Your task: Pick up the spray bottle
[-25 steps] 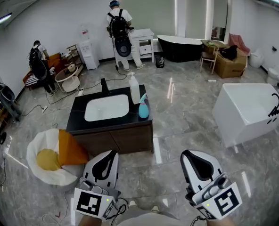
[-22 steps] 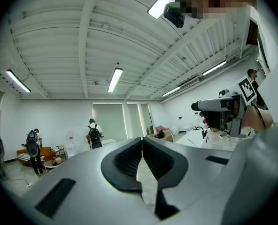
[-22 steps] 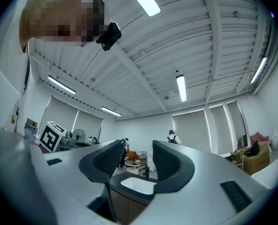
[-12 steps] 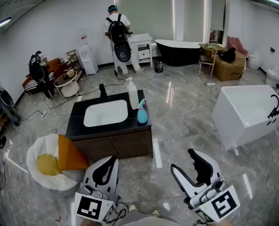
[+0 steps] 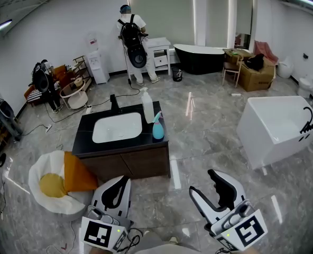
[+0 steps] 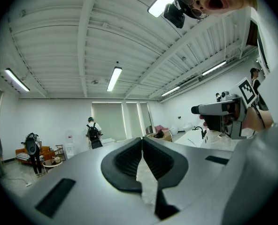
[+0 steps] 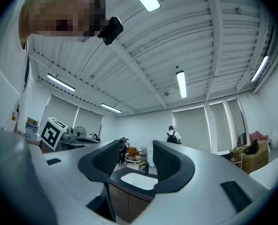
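Note:
A blue spray bottle [image 5: 157,127] stands on the right end of the black vanity counter [image 5: 88,128], beside a taller white bottle [image 5: 147,106] and the white sink [image 5: 117,127]. Both grippers hang low in the head view, well short of the vanity. My left gripper [image 5: 123,180] [image 6: 142,146] is shut with its pads together and nothing in them. My right gripper [image 5: 204,182] [image 7: 136,151] is open; its jaws have just been opening and hold nothing. Between them the right gripper view shows the sink [image 7: 138,180] far off.
A white bathtub [image 5: 275,123] stands to the right and a black one [image 5: 199,54] at the far wall. A yellow and orange cushion seat [image 5: 56,181] lies left of the vanity. Two people [image 5: 131,33] [image 5: 43,81] stand at the back. Cables trail over the floor.
My right gripper's jaws went from shut to wide open. The view has shifted slightly, so the vanity sits a little more to the left. The left gripper stays shut.

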Available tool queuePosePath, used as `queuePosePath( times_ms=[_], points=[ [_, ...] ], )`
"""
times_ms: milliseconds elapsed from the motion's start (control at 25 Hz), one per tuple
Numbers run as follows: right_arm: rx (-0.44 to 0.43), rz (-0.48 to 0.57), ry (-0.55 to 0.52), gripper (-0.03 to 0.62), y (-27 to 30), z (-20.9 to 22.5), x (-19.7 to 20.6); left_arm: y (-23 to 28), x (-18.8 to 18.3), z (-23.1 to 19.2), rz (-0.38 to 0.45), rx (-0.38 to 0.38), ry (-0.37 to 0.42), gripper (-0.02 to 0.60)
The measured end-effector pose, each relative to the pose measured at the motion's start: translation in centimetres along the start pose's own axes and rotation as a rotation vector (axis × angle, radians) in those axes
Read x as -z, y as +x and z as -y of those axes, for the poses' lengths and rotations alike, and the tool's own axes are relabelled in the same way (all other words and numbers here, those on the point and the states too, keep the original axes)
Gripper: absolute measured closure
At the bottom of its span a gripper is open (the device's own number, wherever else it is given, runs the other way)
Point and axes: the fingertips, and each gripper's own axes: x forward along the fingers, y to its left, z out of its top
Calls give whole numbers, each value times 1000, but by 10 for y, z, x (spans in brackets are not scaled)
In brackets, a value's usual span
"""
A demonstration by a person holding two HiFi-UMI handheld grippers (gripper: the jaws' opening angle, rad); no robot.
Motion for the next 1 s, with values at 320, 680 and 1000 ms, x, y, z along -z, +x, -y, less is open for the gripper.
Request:
queuePosePath(
  times_ms=[320, 680, 1000],
  points=[
    [-11, -3, 6, 349, 10, 9, 10, 11, 5, -5, -8, -4, 10, 554],
    [-22, -10, 10, 350, 49, 26, 30, 50, 19, -22, 1, 9, -67, 554],
    [-10, -28, 19, 350, 111, 52, 55, 101, 41, -68, -11, 22, -65, 555]
  ],
)
